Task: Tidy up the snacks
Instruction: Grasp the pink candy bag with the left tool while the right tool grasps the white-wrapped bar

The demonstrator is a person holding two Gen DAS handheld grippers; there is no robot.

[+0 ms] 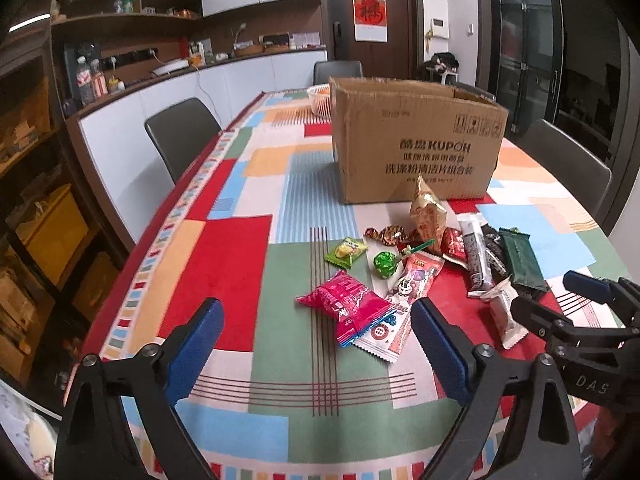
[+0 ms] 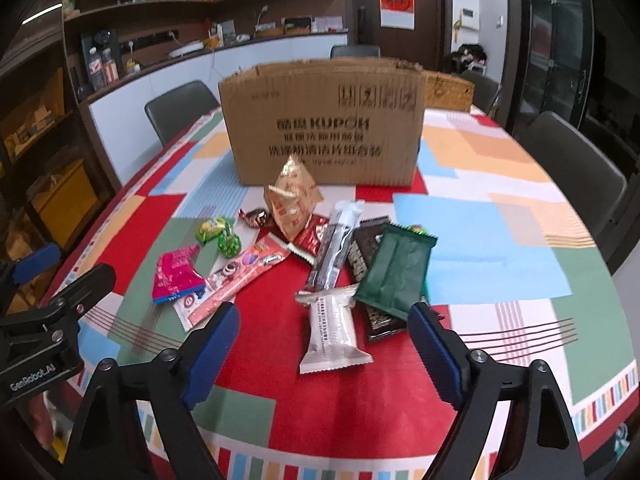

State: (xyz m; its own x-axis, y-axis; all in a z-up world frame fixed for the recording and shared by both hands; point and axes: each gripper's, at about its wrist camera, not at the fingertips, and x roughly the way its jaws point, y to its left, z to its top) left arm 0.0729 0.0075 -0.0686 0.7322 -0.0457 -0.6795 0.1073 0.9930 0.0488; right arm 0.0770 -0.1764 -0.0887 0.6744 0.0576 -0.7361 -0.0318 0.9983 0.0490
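Several snack packets lie scattered on the patchwork tablecloth in front of an open cardboard box point(image 1: 416, 140) point(image 2: 324, 120). My left gripper point(image 1: 316, 312) is open, its blue pads on either side of a pink packet point(image 1: 348, 304) and not touching it. My right gripper point(image 2: 324, 316) is open around a white packet point(image 2: 332, 332), with gaps on both sides. Beside the white packet lie a dark green packet point(image 2: 396, 272), black bars point(image 2: 362, 256) and a gold pouch point(image 2: 292, 200). A green lollipop point(image 1: 384, 262) and a long pink-white packet point(image 1: 400, 300) sit near the pink one.
Dark chairs point(image 1: 180, 136) point(image 2: 572, 168) stand along both long sides of the table. A wicker basket point(image 2: 448, 84) and a plastic bowl point(image 1: 320, 98) sit behind the box. The table's near edge point(image 2: 320, 456) runs just below my fingers. A counter with bottles lines the left wall.
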